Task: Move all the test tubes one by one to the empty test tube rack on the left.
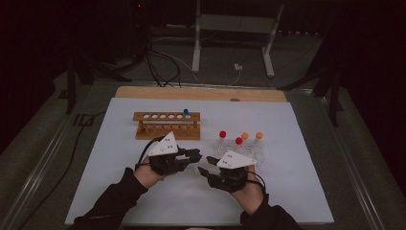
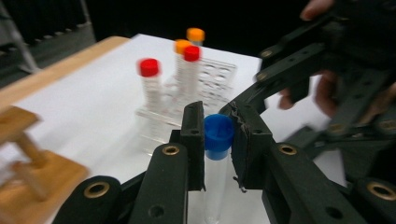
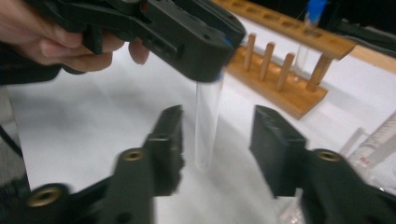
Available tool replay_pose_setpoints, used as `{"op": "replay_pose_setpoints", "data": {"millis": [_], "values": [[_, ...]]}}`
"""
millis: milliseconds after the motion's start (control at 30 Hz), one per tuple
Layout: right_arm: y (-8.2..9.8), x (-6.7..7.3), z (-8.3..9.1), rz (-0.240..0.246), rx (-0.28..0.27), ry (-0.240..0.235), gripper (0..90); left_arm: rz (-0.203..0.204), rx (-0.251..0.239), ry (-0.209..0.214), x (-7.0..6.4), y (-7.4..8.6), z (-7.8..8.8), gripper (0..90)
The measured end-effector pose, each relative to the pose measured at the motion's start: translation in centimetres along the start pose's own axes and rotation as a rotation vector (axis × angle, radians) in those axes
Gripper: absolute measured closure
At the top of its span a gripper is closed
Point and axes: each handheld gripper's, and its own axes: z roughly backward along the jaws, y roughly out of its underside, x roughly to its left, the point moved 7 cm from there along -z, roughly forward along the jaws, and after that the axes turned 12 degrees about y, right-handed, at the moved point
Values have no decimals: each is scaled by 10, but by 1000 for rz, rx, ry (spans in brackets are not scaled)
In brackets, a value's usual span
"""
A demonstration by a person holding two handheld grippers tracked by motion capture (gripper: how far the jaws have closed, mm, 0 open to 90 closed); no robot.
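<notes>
A clear test tube with a blue cap (image 2: 218, 133) hangs upright above the white mat, and my left gripper (image 2: 218, 140) is shut on its cap. In the right gripper view the tube's glass body (image 3: 207, 121) hangs between the pads of my right gripper (image 3: 219, 144), with a gap on each side, so that gripper is open. In the high view my left gripper (image 1: 195, 154) and right gripper (image 1: 204, 171) meet tip to tip at the mat's middle front.
A wooden rack (image 1: 166, 125) behind the left gripper holds one blue-capped tube (image 1: 186, 113). A clear rack (image 1: 253, 152) at the right holds red- and orange-capped tubes (image 1: 239, 141). The white mat (image 1: 119, 158) covers most of the table.
</notes>
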Motion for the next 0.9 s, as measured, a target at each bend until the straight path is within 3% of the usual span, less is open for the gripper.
{"op": "replay_pose_setpoints", "data": {"millis": [133,233,333,467,533,767,900], "values": [[-5,-3,6,-12,-17,-32,324,3,-7,-48,15,-7,10,773],[-7,-7,8,-30,-14,-31,324,2,-13,-85,27,-12,17,773],[-8,-12,9,-16,-29,4,248,2,-16,-121,39,-18,23,773],[-9,-16,10,-36,-37,36,116,-3,-29,-164,54,-27,33,773],[-9,-16,11,-35,-37,22,32,-4,-40,-191,62,-32,38,773],[-11,-14,18,-21,-54,-39,0,-22,-62,-262,87,-46,53,773],[-13,-15,21,-45,-58,-65,0,-8,-87,-299,104,-51,55,773]]}}
